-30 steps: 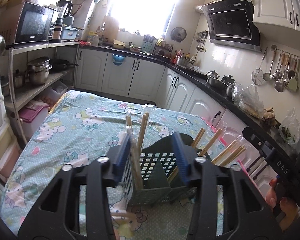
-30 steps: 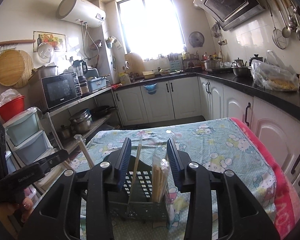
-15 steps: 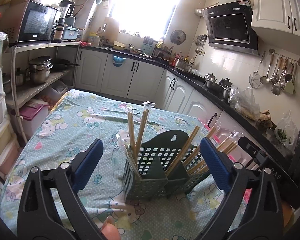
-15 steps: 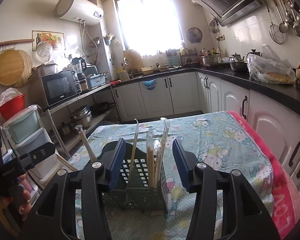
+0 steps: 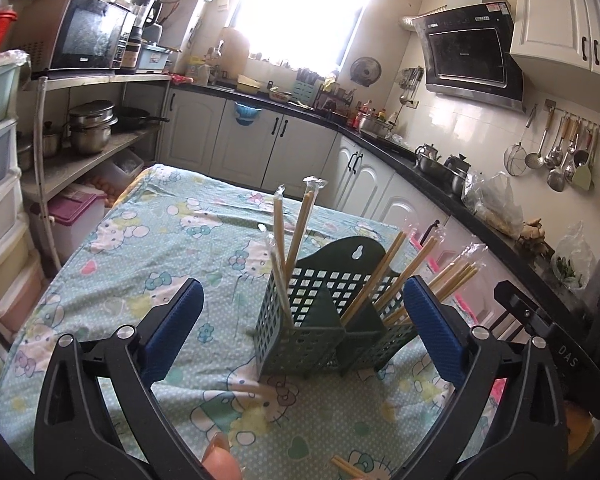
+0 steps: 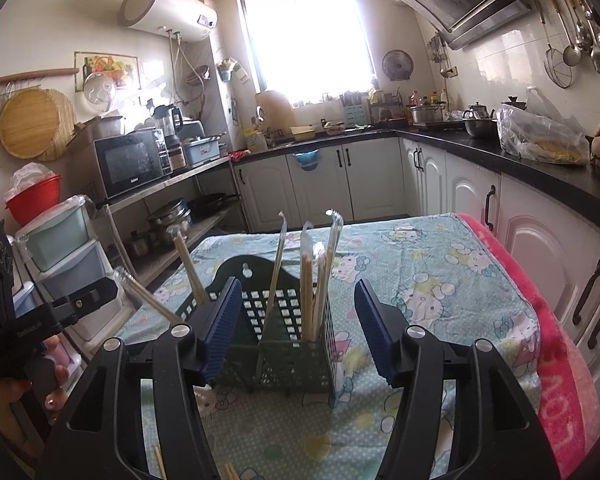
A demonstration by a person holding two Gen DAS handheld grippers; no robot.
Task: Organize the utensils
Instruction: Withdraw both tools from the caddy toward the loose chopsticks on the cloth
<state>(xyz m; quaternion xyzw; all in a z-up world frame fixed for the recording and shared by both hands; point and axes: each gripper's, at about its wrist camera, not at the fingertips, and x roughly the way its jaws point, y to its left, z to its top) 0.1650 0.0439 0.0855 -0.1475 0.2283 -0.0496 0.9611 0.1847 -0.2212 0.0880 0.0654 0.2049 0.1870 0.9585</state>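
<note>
Both tools are letting go of the dark green slotted plastic utensil caddy [image 5: 320, 320], which is standing on the counter under a pale green cartoon-print cloth [image 5: 148, 248]: the left hand-held gripper [image 5: 300, 332] is gaping wide and empty, while the right hand-held gripper [image 6: 296, 328] is opening, its blue pads clear of the caddy between them. To finish cleanly, each should be backing straight off, avoiding the 2 groups of plastic-wrapped wooden chopsticks [image 6: 312, 280] leaning inside, since loose chopsticks [image 5: 350, 468] are lying at the near edge in this sunlit kitchen of white cabinets [image 6: 364, 184]
</note>
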